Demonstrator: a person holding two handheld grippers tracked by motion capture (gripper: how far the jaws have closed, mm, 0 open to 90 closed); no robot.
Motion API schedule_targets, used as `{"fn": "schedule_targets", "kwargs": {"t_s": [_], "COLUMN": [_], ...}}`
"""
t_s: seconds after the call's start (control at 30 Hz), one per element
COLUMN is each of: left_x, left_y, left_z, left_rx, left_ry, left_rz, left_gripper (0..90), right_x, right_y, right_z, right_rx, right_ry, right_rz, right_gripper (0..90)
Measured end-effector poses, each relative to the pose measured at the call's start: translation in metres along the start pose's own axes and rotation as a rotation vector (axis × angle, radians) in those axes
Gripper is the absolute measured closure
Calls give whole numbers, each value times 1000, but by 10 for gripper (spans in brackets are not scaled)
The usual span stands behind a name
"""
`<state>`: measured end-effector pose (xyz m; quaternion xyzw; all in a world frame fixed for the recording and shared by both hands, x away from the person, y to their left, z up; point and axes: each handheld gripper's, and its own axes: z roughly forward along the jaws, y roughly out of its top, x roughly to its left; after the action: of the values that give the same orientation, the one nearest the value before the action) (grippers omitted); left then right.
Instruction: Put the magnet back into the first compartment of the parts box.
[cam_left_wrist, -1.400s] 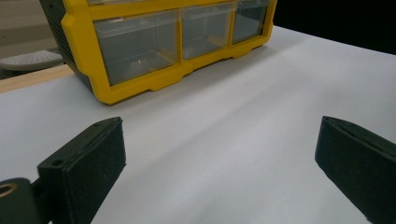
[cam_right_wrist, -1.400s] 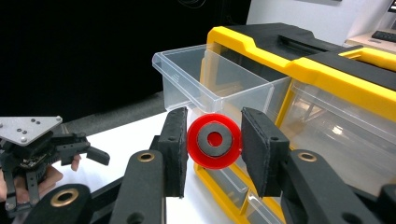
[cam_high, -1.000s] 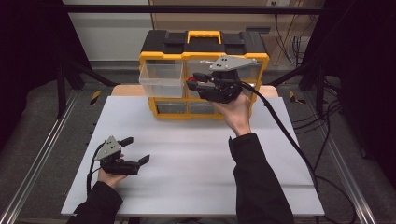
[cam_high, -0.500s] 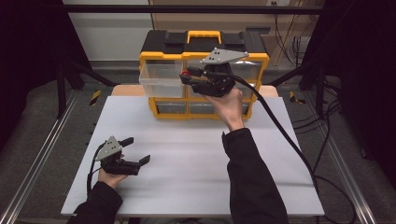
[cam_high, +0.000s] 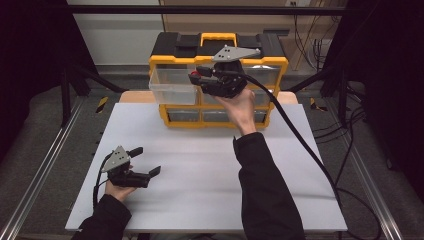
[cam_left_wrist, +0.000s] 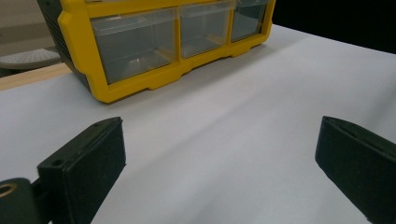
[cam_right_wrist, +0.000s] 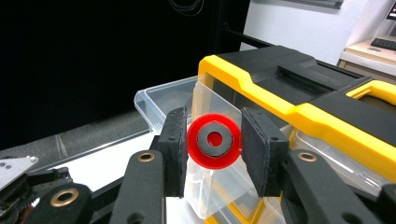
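A yellow and black drawer organiser stands at the table's far edge, its top-left clear drawer pulled out. My right gripper is raised in front of the organiser's top row, just right of that open drawer. It is shut on a red wheel with a grey hub, gripped by its sides, above the clear drawer. My left gripper rests low on the white table near the front left, open with nothing between its pads.
The white table top spreads between the two hands. The organiser's lower clear drawers are closed. A black cable trails from the right gripper across the table's right side. Metal rails run along both sides.
My right gripper, still holding the red wheel, has moved left and slightly up along the organiser's front toward the open drawer. The left gripper has stayed put.
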<state>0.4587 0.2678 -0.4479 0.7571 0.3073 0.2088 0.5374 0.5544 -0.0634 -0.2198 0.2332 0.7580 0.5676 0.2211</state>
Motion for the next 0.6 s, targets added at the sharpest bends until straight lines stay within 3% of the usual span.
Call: {"fn": "schedule_targets", "kwargs": {"t_s": [0.6], "left_x": [0], "left_y": [0], "left_z": [0], "left_rx": [-1], "left_ry": [0], "left_rz": [-1], "left_gripper": [15], "right_x": [-1], "right_y": [4], "right_z": [23], "right_rx": [28], "right_ry": [-18], "right_rz": [-6], "right_gripper": [625]}}
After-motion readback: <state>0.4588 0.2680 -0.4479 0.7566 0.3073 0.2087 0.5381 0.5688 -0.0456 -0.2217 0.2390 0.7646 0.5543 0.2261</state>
